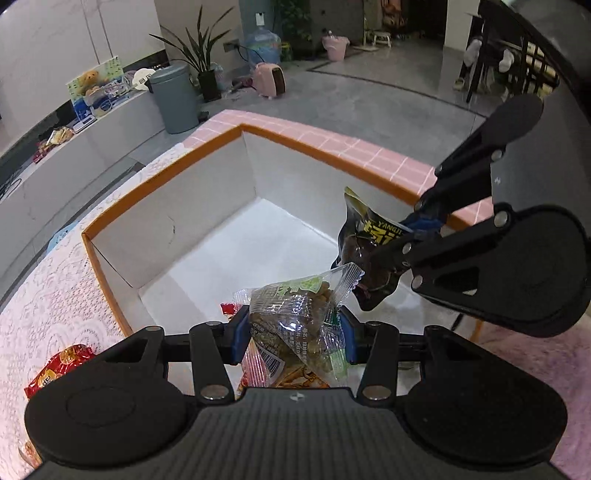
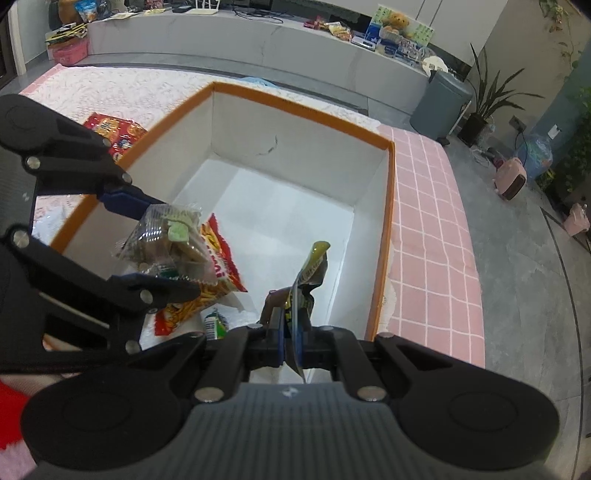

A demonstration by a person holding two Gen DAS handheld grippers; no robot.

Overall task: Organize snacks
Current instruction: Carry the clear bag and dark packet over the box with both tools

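Left hand-held gripper [image 1: 291,332] pinches clear packet [image 1: 299,317] (firmly).

Around you: grey pedal bin [image 1: 173,98], potted plant [image 1: 205,62], pink heater [image 1: 271,79], blue water jug [image 1: 263,46], pink checked tablecloth [image 2: 436,236], teddy bear [image 2: 397,20] on the counter.

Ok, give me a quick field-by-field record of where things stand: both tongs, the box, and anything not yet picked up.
left tongs: shut on clear snack packet, over the box
right tongs: shut on dark snack packet, over the box
box: open, orange rim, white inside
already in box: orange-red snack bag, small green packet
outside box: red packet on the lace cloth
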